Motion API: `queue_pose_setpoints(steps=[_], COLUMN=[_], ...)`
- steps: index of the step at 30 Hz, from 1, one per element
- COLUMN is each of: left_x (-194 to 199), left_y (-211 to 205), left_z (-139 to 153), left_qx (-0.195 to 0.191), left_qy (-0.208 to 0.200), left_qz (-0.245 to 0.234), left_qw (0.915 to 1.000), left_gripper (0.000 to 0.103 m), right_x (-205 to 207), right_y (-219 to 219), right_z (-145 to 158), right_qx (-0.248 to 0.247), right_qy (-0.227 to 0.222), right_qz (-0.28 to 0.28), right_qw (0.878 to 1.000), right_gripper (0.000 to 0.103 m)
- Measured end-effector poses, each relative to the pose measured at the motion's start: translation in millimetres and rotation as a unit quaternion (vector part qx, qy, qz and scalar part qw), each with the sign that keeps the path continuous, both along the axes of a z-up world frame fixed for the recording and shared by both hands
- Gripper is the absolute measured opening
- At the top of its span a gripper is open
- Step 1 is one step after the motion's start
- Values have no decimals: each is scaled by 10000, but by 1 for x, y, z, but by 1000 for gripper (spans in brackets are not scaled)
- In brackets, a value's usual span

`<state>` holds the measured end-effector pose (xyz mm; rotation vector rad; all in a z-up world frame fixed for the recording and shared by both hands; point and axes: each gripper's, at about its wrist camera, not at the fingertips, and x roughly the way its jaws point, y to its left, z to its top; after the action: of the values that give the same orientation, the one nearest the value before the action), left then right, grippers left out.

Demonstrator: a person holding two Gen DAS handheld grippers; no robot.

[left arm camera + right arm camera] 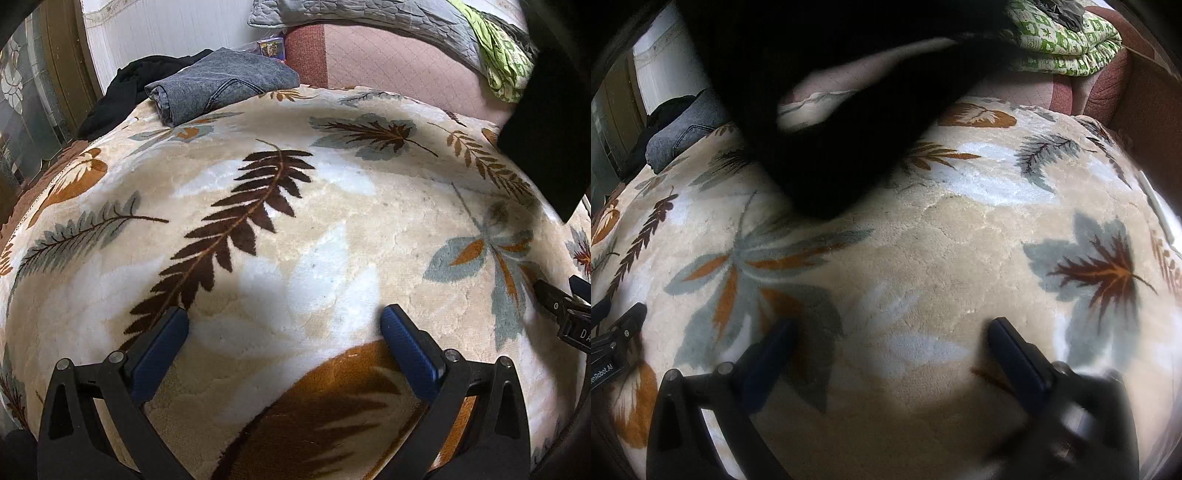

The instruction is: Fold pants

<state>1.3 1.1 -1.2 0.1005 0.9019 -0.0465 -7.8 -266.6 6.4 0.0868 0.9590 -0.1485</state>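
A pair of black pants [827, 110] hangs in the air at the top of the right wrist view, its lower end touching the leaf-patterned blanket [942, 240]. A dark edge of them shows at the right of the left wrist view [546, 122]. What holds them up is out of view. My left gripper [284, 317] is open and empty just above the blanket [332, 221]. My right gripper [890, 328] is open and empty above the blanket, its fingers blurred. Folded grey jeans [221, 85] lie at the far left on the blanket.
A black garment [122, 85] lies behind the grey jeans. A grey quilt [369, 18] and a green patterned cloth [1060, 44] lie on the pink bed surface [388, 62] beyond the blanket. A door and wall stand at the far left.
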Motion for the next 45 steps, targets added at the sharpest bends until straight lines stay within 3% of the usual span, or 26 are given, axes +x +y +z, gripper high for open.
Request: queue_pose_setpoints(steps=[27,35,42,45], left_x=[0,-9,-37,-36], left_y=[-3,1,16,27], left_z=[2,17,50,55], left_qx=[-23,-107,-409,-698], left_qy=[1,313,-100,22], left_qz=[18,-153,-105,-34], left_qw=[10000,9993,9991,9975], left_gripper=[103,103,103,103], right_x=[-1,-13,-39,-42], right_y=[2,2,-6,-11], right_z=[1,18,45,45], right_qx=[4,-47,713,942], right_qy=[-10,-20,-274,-244], right_qz=[-5,340,351,328], right_qw=[10000,9994,9965,9947], right_gripper=[103,103,103,103])
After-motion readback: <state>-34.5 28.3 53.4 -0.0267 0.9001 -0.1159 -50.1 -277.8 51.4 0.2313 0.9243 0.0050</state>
